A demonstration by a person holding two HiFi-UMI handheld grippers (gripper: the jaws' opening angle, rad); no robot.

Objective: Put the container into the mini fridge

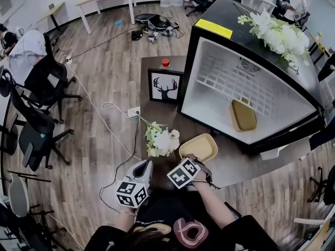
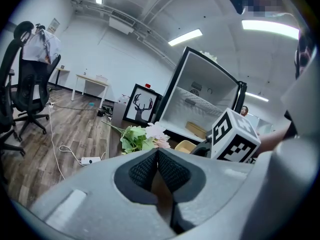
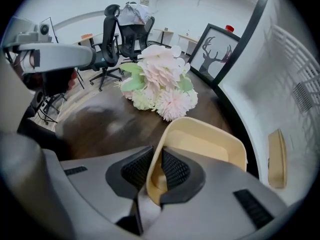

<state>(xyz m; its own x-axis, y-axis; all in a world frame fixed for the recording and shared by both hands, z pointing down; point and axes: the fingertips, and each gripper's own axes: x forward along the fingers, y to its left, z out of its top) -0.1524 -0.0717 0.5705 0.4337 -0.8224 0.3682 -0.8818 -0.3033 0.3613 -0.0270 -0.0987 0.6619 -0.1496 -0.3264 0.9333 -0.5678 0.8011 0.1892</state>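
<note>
R-hand side: right gripper (image 1: 192,160) points steeply down at the near end of the tan container (image 1: 199,147). In the right gripper view the gripper (image 3: 156,166) is narrow and clamped on the container (image 3: 205,144)'s near wall. One pad is inside the tub, the other outside, both pressed on the rim. The container is open-topped, w/ nothing visible in it. It's at the desk (image 1: 238,163)'s front part, just beside the mini fridge (image 1: 225,75)'s open front, not inside it. It looks to sit flat on the desk, but the view's too poor to be sure.

L-hand side: left gripper (image 1: 146,163) is off the desk's front-left corner, well clear of the container. In its own view the gripper (image 2: 156,171) has its pads closed together w/ nothing btwn them.

The fridge has a black shell and white interior, w/ its open front facing the person. A second container (image 1: 244,115) of the same tan colour lies on the fridge floor, toward the back. It also shows at the far right of the right gripper view (image 3: 276,159). White flowers (image 1: 277,33) lie on top of the fridge.

Also on the desk: a flower bunch (image 1: 162,140), pink/white w/ green leaves, just left of the container. A framed deer picture (image 1: 165,87) stands upright beside the fridge's left side, w/ a red-topped item (image 1: 165,63) behind it.

Floor, left: office chairs (image 1: 44,77), and a power strip (image 1: 133,112) w/ a cable by the desk edge.
</note>
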